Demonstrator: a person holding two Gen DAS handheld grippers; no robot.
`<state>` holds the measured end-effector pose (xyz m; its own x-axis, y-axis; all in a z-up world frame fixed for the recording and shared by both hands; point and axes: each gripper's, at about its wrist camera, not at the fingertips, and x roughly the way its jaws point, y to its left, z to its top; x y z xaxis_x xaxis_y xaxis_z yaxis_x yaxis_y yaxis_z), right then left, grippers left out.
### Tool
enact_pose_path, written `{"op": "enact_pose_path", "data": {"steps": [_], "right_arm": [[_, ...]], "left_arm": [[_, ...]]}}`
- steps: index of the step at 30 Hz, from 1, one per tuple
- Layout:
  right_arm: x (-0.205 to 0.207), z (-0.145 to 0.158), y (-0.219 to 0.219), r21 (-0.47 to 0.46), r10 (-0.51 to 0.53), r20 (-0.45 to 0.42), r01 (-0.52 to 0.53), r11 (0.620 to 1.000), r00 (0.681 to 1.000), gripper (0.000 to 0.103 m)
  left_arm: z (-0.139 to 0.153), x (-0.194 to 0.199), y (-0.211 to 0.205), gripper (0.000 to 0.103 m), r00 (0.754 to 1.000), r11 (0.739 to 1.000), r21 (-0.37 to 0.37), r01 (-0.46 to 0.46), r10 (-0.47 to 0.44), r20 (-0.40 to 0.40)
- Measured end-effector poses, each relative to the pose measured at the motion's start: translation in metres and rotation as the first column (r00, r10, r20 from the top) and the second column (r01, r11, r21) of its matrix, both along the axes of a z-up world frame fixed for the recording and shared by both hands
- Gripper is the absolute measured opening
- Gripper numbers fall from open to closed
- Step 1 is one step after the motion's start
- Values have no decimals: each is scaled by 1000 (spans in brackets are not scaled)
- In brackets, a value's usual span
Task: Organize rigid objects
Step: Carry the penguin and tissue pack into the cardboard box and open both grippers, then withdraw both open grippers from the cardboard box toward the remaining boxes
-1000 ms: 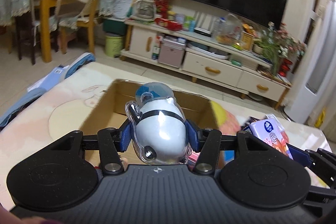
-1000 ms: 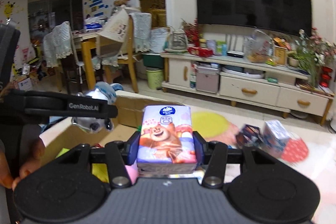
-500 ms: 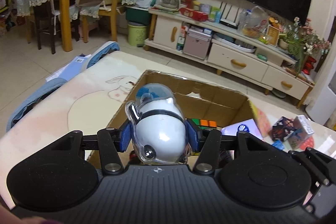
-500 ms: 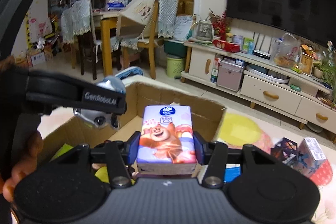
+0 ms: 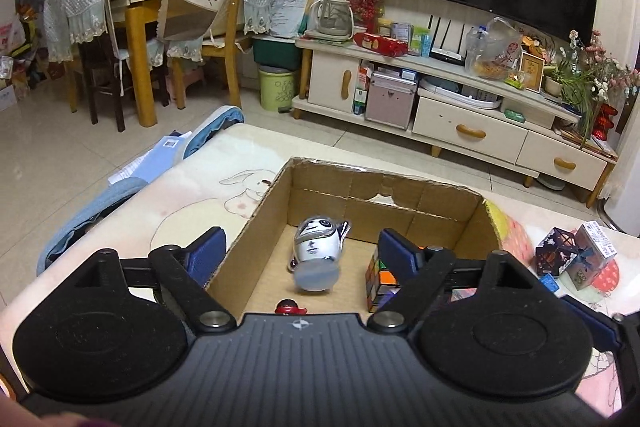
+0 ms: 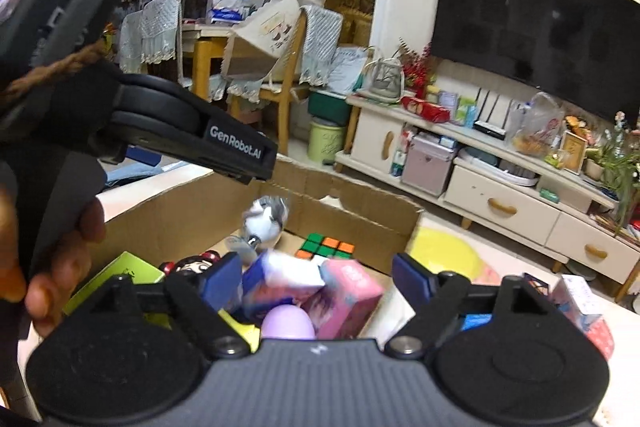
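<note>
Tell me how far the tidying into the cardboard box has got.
Done: the box already holds a puzzle cube, a doll and a pink carton. In hand: nothing gripped; both grippers, left and right, are opening above the box, with the panda toy and tissue pack blurred below them. Left: two small boxes on the table outside.

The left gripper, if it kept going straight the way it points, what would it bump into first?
Probably the white panda toy inside the brown cardboard box. The left gripper, jaws opening with nothing pressed between them, points down into it; depth is unclear.
</note>
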<state>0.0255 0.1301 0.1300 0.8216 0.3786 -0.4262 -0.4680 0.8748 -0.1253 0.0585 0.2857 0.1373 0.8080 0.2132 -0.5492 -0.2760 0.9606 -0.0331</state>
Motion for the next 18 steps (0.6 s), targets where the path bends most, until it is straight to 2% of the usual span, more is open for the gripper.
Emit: {"op": "enact_pose_path", "data": {"steps": [6,18], "right_arm": [[-7,-2,-19,41,-58,-3,58,997,998,89],[-10,-9,-45,89,-124,-41,128,988,991,90]], "left_arm": [[-3,3,-5,103,1000,1000,8,24,-24,0],[-7,7,-11,103,998,998,25,65,-65,-12]]}}
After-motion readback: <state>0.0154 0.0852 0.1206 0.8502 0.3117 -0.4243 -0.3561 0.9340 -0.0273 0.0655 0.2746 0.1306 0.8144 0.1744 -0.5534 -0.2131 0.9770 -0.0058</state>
